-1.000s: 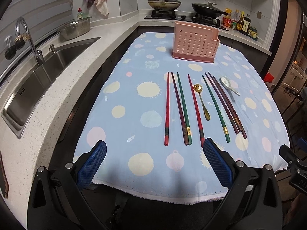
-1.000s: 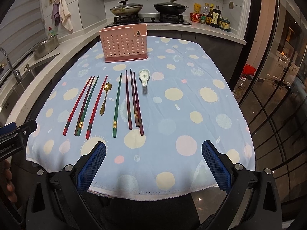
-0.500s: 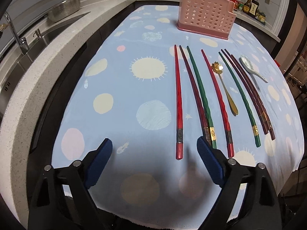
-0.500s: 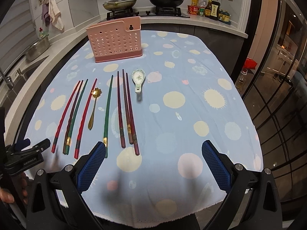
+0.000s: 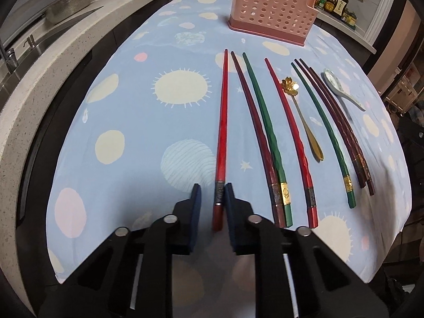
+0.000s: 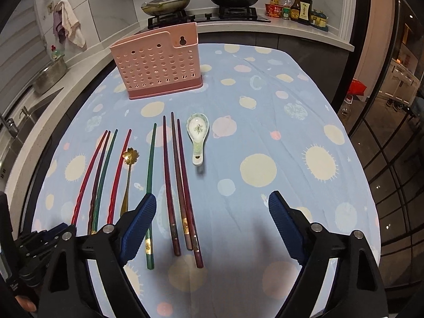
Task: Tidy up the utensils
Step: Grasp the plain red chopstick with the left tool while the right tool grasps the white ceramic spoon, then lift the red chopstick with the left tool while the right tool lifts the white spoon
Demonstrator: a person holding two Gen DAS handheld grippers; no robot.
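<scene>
Several chopsticks lie side by side on the blue spotted cloth (image 5: 132,132), in front of a pink perforated holder (image 5: 273,10) (image 6: 159,63). My left gripper (image 5: 212,188) straddles the handle end of the leftmost red chopstick (image 5: 222,122). Its jaws are closing; the right pad meets the stick and a sliver of cloth shows by the left pad. My right gripper (image 6: 212,212) is wide, its jaws closing, over the handle ends of three dark red chopsticks (image 6: 182,201), with no pad touching them. A gold flower spoon (image 5: 304,116) (image 6: 128,175) and a ceramic spoon (image 5: 341,90) (image 6: 197,132) lie among them.
A stone counter with a sink tap (image 5: 8,58) and a metal bowl (image 5: 69,2) runs along the left. Two lidded pans (image 6: 167,2) on a stove and sauce bottles (image 6: 296,8) stand behind the table. Glass panels (image 6: 392,159) are on the right.
The left gripper's jaws have drawn in from wide to a narrow gap around the red chopstick's handle. The right gripper has moved closer over the dark red chopsticks and its jaws have narrowed a little.
</scene>
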